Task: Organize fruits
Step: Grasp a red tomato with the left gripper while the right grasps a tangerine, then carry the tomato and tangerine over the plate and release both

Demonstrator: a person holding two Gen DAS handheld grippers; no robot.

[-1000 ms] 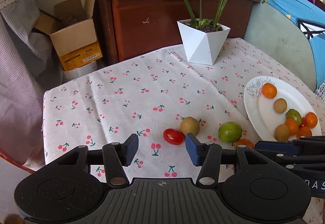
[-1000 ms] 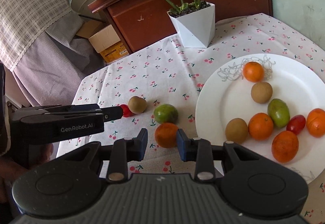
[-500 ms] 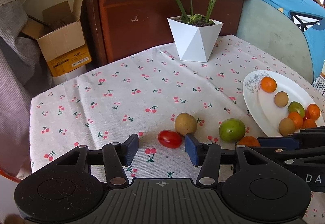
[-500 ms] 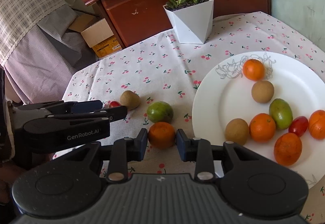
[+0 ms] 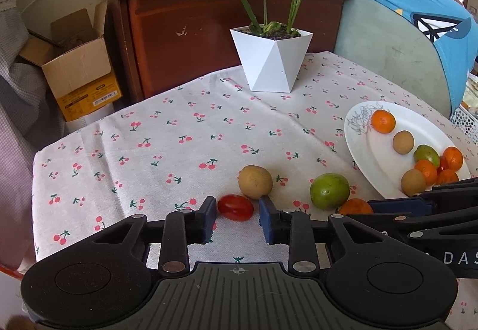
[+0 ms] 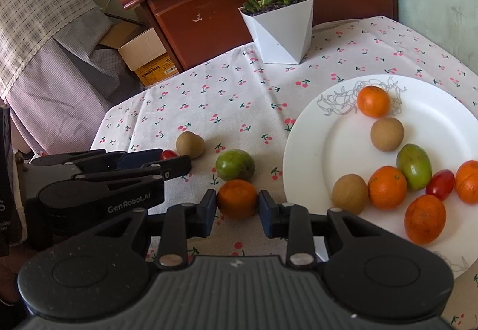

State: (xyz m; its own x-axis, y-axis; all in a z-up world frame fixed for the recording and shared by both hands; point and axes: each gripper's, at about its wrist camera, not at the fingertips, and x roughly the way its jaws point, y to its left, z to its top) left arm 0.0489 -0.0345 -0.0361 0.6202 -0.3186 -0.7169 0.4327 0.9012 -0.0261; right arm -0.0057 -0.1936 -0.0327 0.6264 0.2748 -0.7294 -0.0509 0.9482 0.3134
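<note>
Left gripper (image 5: 237,215): your jaws have just been closing on the cherry tomato (image 5: 235,207), which now sits between the pads; they pinch it, where a second ago they stood well wider with the tomato ahead of them.
Right gripper (image 6: 237,204): pressed onto the loose orange (image 6: 237,202) from both sides, much as it was a second ago, so you have that fruit secured too.
Just beyond your left fingertips: the brown fruit (image 5: 255,182) lies touching or nearly touching the tomato; expect it to be nudged as you lift.
Beyond your right fingertips: the green fruit (image 6: 235,165) rests just behind the orange, on the cloth (image 5: 167,150).
To the right of both grippers: the plate (image 6: 310,147), already holding several fruits.
Meaning: both grips look set; lifting and carrying to the plate is likely next, leaving two fruits loose.
</note>
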